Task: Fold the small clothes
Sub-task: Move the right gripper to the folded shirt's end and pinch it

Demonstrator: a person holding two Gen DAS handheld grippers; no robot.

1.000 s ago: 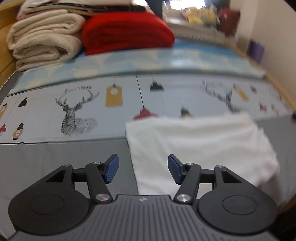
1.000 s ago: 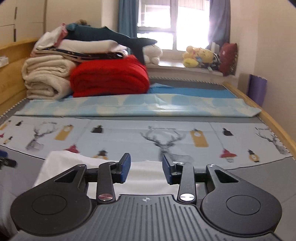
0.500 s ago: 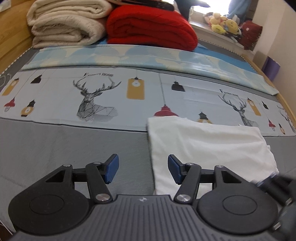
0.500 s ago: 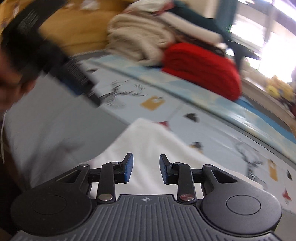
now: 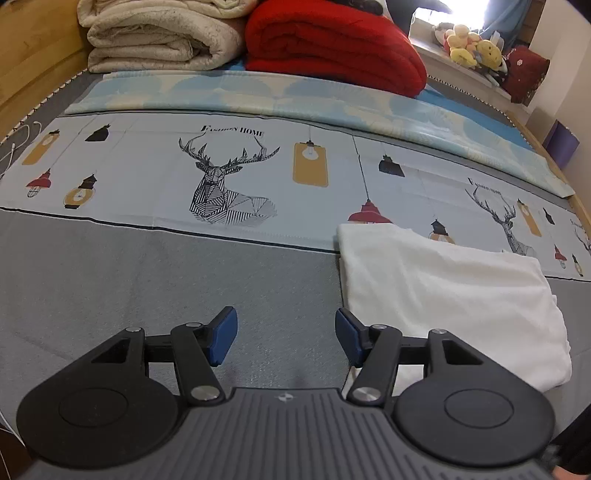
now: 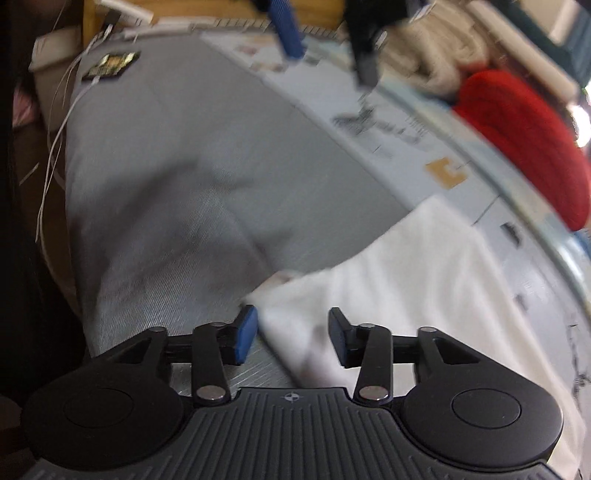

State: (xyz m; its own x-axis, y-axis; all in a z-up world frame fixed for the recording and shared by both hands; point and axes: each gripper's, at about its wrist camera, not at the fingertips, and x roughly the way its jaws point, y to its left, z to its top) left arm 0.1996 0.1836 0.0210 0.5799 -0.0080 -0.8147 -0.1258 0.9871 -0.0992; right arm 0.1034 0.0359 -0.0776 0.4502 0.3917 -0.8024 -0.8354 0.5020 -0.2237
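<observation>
A folded white garment (image 5: pixel 443 295) lies on the grey bed cover (image 5: pixel 129 288), its far edge on the deer-print sheet (image 5: pixel 229 177). My left gripper (image 5: pixel 285 336) hovers open over bare grey cover, its right finger by the garment's left edge and nothing between the pads. In the right wrist view, my right gripper (image 6: pixel 291 336) points down at a corner of the white garment (image 6: pixel 424 280). Its jaws are opening, and the corner lies between the blue pads without being pressed. The left gripper's fingers (image 6: pixel 286 26) show blurred at the top of that view.
Folded cream blankets (image 5: pixel 159 33) and a red blanket (image 5: pixel 332 44) are stacked at the far end, with plush toys (image 5: pixel 469 44) on the sill. A wooden bed frame (image 5: pixel 33 55) runs along the left. White cables (image 6: pixel 55 122) hang at the bed's edge.
The left gripper slid left, so the garment now sits to its right. The right gripper swung down and rolled toward the garment's corner, and its jaws spread wider.
</observation>
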